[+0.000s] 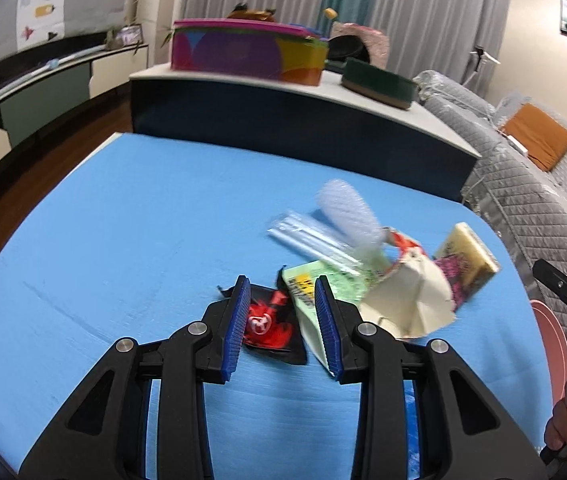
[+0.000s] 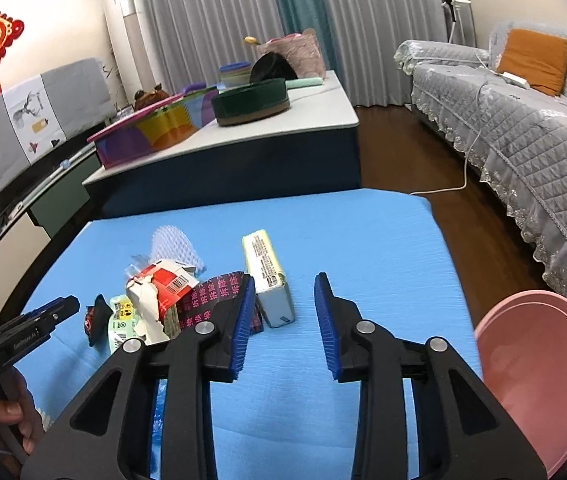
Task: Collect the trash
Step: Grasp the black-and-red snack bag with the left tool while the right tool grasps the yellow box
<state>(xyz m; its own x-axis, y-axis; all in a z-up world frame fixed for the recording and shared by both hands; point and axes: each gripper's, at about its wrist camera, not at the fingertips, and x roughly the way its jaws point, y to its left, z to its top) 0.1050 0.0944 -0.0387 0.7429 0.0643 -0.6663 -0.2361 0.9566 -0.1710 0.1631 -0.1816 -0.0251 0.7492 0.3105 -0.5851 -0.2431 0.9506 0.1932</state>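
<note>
A pile of trash lies on the blue mat: a black-and-red wrapper, a green packet, a torn cream carton, a yellow box, clear plastic and white foam netting. My left gripper is open, its jaws either side of the black-and-red wrapper and the green packet's edge. My right gripper is open and empty, just right of the yellow box and a dark pink-lettered wrapper. The pink bowl sits at the mat's right edge.
A low grey table behind the mat holds a colourful box and a dark green round tin. A grey quilted sofa with an orange cushion runs along the right. A white cable crosses the wood floor.
</note>
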